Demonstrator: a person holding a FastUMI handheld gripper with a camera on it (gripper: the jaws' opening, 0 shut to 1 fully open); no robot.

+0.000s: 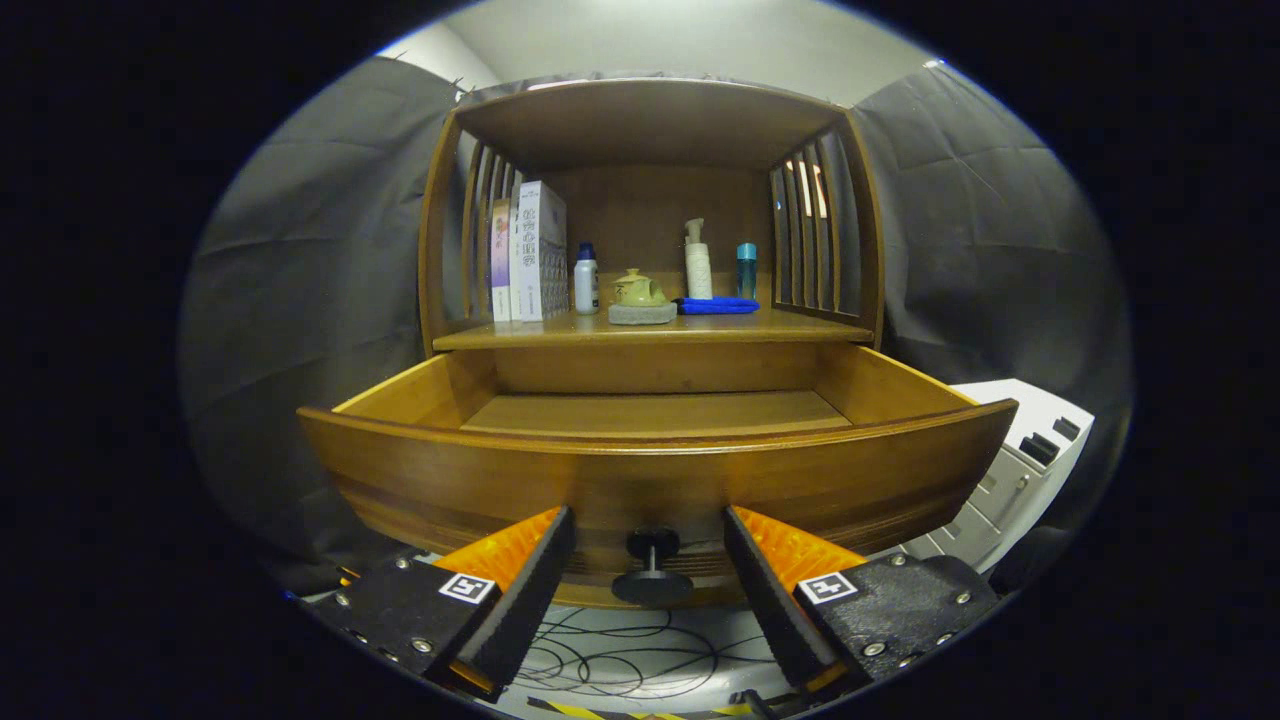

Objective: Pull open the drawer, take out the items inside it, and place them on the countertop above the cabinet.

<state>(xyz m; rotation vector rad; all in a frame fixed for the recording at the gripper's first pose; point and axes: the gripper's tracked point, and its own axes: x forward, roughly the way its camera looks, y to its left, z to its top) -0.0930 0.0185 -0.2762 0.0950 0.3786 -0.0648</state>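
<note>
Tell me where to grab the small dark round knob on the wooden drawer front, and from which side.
Grip the small dark round knob by its thin stem, behind the wider disc, coming straight on at the wooden drawer front. The disc flares beyond the stem, so closed fingers would likely catch behind it. The gripper is open, one finger on each side of the knob, neither touching.

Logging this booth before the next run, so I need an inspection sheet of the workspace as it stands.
Surface: countertop holds all visible items.
Job's things: drawer pulled open; visible floor bare. Knob sits between the jaws, untouched.
Clutter: books, white bottle, teapot on grey pad, blue cloth, pump bottle, blue bottle.
Grippers: gripper open, jaws either side of the knob.
Cables: black loops on the floor below.
Surroundings: white cabinet beside the drawer.
</note>
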